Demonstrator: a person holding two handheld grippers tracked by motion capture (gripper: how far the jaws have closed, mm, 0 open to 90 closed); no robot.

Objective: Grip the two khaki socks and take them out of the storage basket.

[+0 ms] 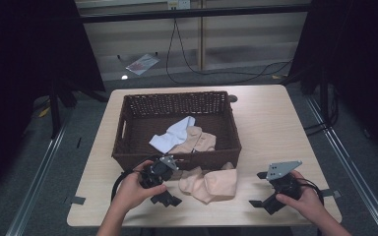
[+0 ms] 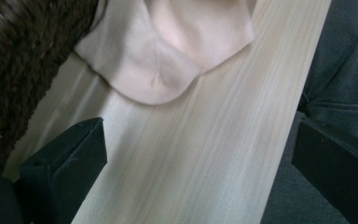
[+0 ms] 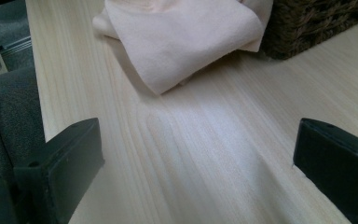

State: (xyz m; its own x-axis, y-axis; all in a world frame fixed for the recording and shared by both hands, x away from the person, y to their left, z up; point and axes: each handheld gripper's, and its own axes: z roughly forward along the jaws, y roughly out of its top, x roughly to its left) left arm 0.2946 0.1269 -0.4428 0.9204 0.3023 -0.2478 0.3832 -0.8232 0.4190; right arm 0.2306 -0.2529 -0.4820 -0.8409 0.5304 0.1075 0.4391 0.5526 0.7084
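Peach cloth [image 1: 209,184]: folded, flat on worktop [image 1: 270,128], touching near wall of basket [image 1: 226,128]; also seen in left tool view [image 2: 168,46] and right tool view [image 3: 182,42].

Second peach cloth [image 1: 197,141] and white cloth [image 1: 173,133]: inside basket, overlapping, toward near wall.

Basket: dark brown wicker, rectangular, mid-worktop; corner visible in right tool view [image 3: 317,23], wall in left tool view [image 2: 23,70].

Left tool [image 1: 167,197]: held in left hand [image 1: 133,189], near worktop's front edge, just left of peach cloth. Jaws spread wide, empty, not touching cloth; bare wood [image 2: 191,154] between them.

Right tool [image 1: 260,189]: held in right hand [image 1: 307,201], front right of worktop, apart from cloth. Jaws spread wide, empty; bare wood [image 3: 200,158] between them.

Floor [image 1: 78,162]: grey, around worktop.
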